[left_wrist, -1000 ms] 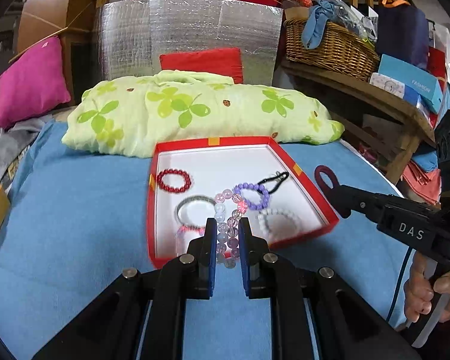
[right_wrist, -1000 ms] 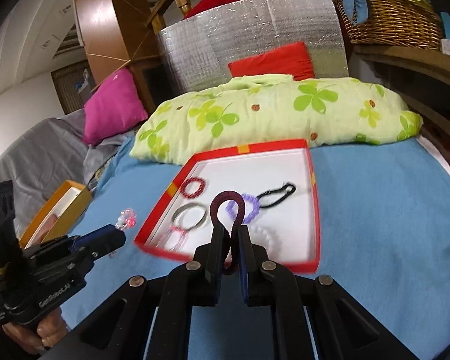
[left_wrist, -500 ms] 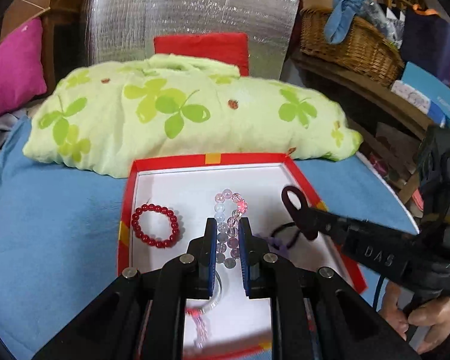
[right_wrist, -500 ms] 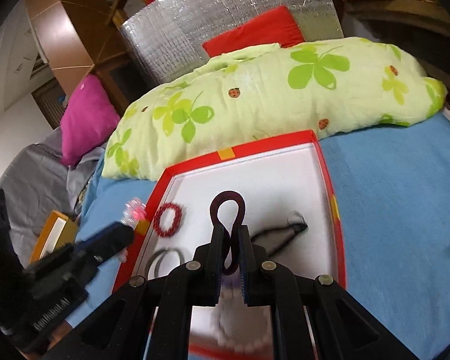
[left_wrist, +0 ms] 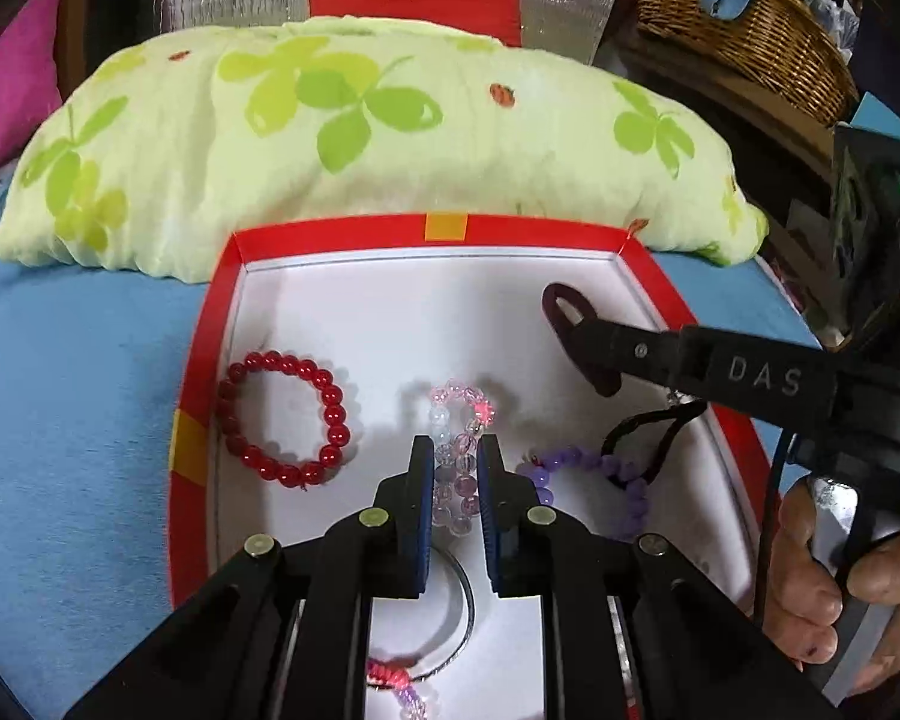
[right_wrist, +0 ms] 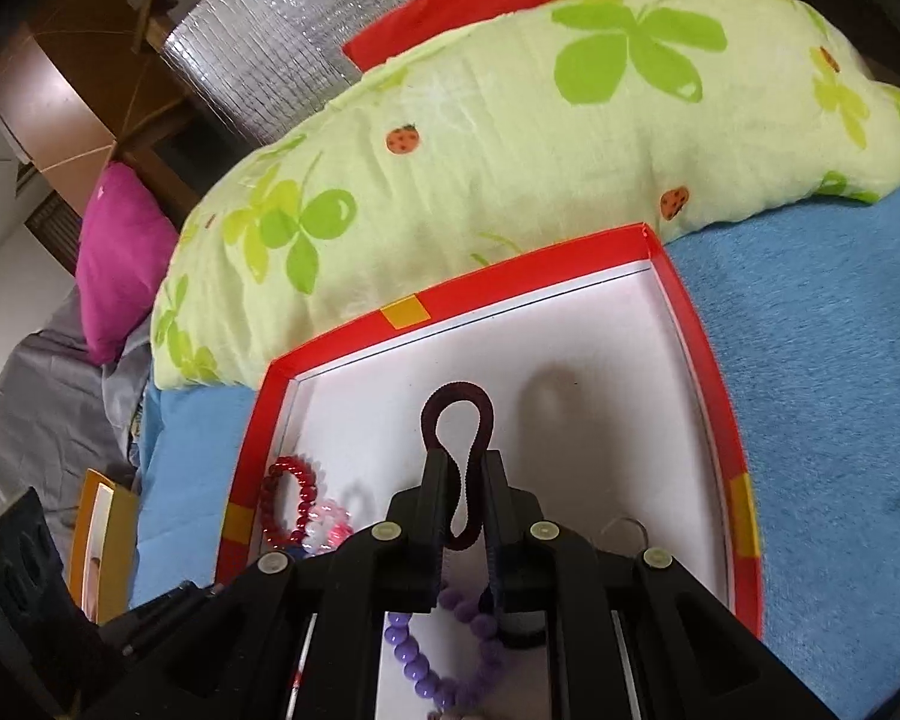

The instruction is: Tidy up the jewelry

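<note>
Between the left tongs: left gripper (left_wrist: 456, 450) clamped on a pink-and-clear bead bracelet (left_wrist: 457, 420), its loop sticking out past the tips over the white floor of the red-rimmed box (left_wrist: 354, 227).
Right tongs: right gripper (right_wrist: 463, 463) has a dark maroon hair band (right_wrist: 457, 414) between its pads; jaws are opening, band pinched into a figure-eight, upper loop beyond the tips, above the box floor.
Left of left tongs: red bead bracelet (left_wrist: 283, 417) flat in the box, apart from the held one.
Right of left tongs: purple bead bracelet (left_wrist: 594, 471) and black cord loop (left_wrist: 648, 435), touching each other.
Hidden/unclear: silver ring and pink strand under the left tongs, mostly covered; box near edge cut off.
Beyond the box: green clover-print pillow (left_wrist: 360, 138) against the far rim, on a blue cover (left_wrist: 78, 396).
Right edge: hand (left_wrist: 834, 588) on the right gripper's handle.
</note>
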